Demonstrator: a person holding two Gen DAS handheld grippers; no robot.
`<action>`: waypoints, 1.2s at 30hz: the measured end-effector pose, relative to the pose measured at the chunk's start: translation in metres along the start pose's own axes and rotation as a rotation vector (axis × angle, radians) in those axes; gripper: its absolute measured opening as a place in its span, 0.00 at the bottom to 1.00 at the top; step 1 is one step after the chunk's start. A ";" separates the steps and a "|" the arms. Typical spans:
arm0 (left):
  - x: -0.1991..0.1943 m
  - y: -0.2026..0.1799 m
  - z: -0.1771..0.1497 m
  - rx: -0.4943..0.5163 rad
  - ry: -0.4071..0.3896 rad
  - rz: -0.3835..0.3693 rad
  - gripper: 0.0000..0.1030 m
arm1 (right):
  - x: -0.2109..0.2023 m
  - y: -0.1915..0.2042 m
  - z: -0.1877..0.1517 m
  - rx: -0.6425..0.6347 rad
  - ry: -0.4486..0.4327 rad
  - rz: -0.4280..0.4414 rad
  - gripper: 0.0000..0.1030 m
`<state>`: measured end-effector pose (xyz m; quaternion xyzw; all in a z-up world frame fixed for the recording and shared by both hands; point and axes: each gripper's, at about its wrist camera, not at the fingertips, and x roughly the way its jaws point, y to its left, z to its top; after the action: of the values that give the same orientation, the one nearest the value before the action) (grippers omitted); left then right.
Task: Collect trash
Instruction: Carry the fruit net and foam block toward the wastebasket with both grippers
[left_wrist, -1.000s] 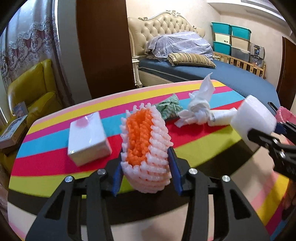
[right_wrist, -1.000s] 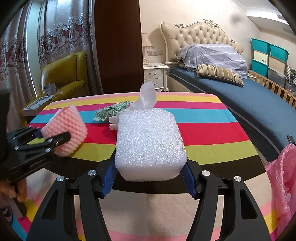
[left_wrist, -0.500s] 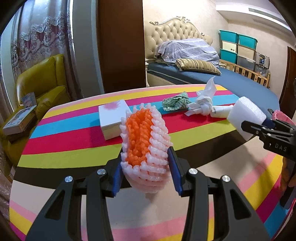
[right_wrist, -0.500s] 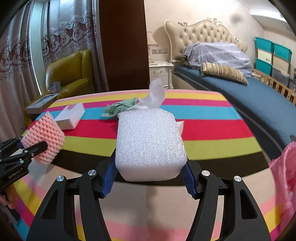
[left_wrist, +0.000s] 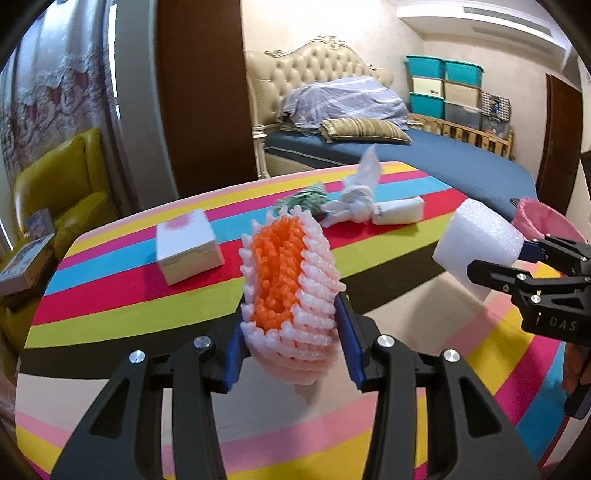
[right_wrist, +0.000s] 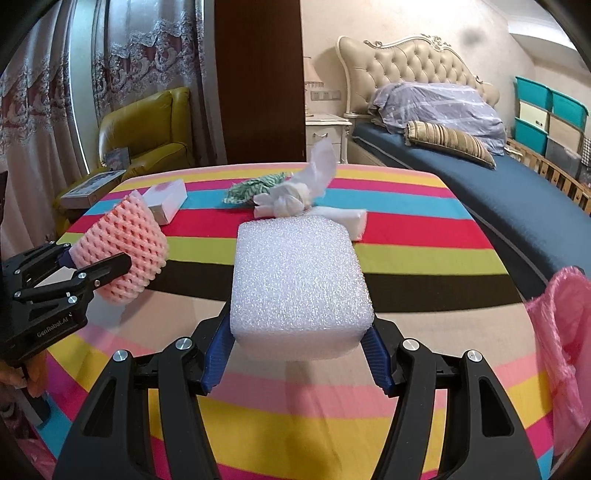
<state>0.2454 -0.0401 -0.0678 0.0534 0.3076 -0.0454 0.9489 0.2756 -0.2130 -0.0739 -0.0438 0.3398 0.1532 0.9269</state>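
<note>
Both sets of jaws are clamped: my left gripper (left_wrist: 291, 354) pinches the pink-and-orange foam net (left_wrist: 290, 291), my right gripper (right_wrist: 295, 354) squeezes the white foam block (right_wrist: 299, 284), each lifted off the striped desk (right_wrist: 424, 254). I judge the pink bag (right_wrist: 565, 332) at my right is the target, so I bring the block over its mouth before letting go, keeping both grips gentle.

Left gripper (left_wrist: 291, 347), right gripper (right_wrist: 295, 350): jaws clamped.
</note>
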 end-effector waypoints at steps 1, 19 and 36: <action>0.001 -0.003 0.000 0.008 0.001 -0.006 0.42 | -0.002 -0.002 -0.002 0.005 -0.001 -0.004 0.58; 0.015 -0.070 0.013 0.159 0.024 -0.135 0.42 | -0.039 -0.048 -0.018 0.069 -0.056 -0.084 0.58; 0.023 -0.190 0.053 0.332 -0.021 -0.415 0.42 | -0.108 -0.180 -0.045 0.287 -0.154 -0.349 0.58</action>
<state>0.2721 -0.2366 -0.0529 0.1436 0.2903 -0.2892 0.9008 0.2264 -0.4199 -0.0436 0.0420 0.2737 -0.0565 0.9592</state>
